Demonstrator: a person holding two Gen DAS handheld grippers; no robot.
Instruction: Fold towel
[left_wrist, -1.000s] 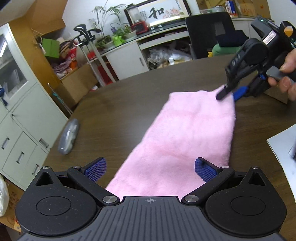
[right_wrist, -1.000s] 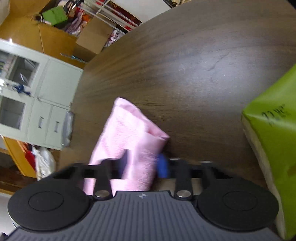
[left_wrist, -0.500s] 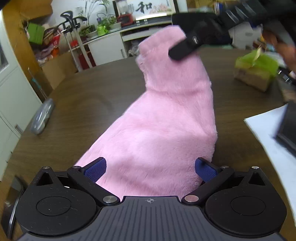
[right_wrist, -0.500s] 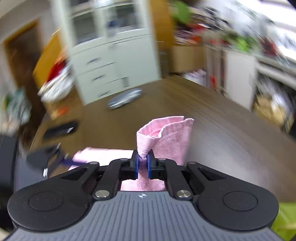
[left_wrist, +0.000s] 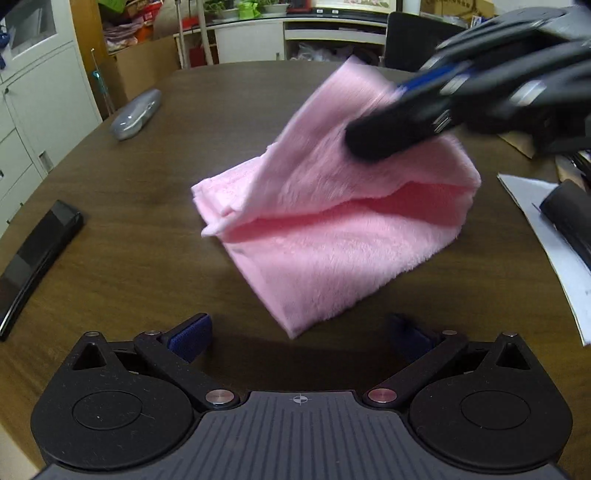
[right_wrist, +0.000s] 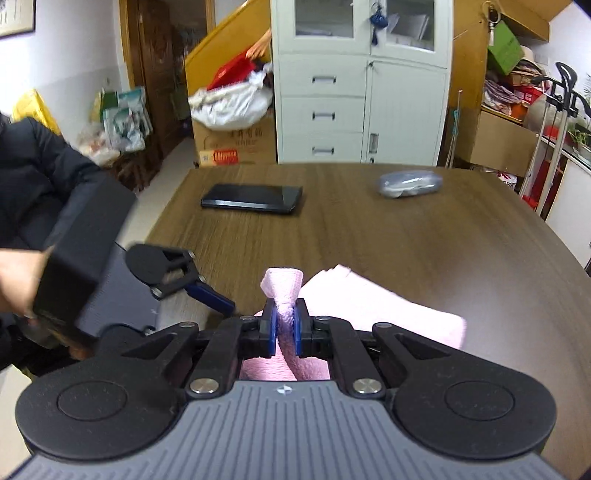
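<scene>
A: Start at the bottom of the left wrist view. What is nearest?

B: The left gripper (left_wrist: 299, 334), with its blue pads spread wide apart and nothing between them. It sits just short of the nearest corner of the pink towel (left_wrist: 325, 251), not touching it.

A: And the towel itself?

B: It lies mid-frame on the dark wooden table (left_wrist: 147, 229). The lower layer is flat on the wood, and an upper layer is lifted and doubled over it, so a gap shows between the two along the middle.

A: What holds the upper layer up?

B: The right gripper (left_wrist: 373, 142), coming in from the upper right of that frame. It is blurred there, so its grip probably shows better in its own view: in the right wrist view the right gripper (right_wrist: 285, 325) has its blue pads pressed together on a bunched edge of the towel (right_wrist: 369, 306), which pokes up between them at lower centre.

A: Anything beyond the towel?

B: In the right wrist view, the left gripper (right_wrist: 218, 302) shows at left with one blue pad. Further back, a black phone (right_wrist: 253, 198) lies left of centre, and a grey case (right_wrist: 410, 183) lies towards the upper right. White cabinets (right_wrist: 362, 85) stand behind the table.
</scene>
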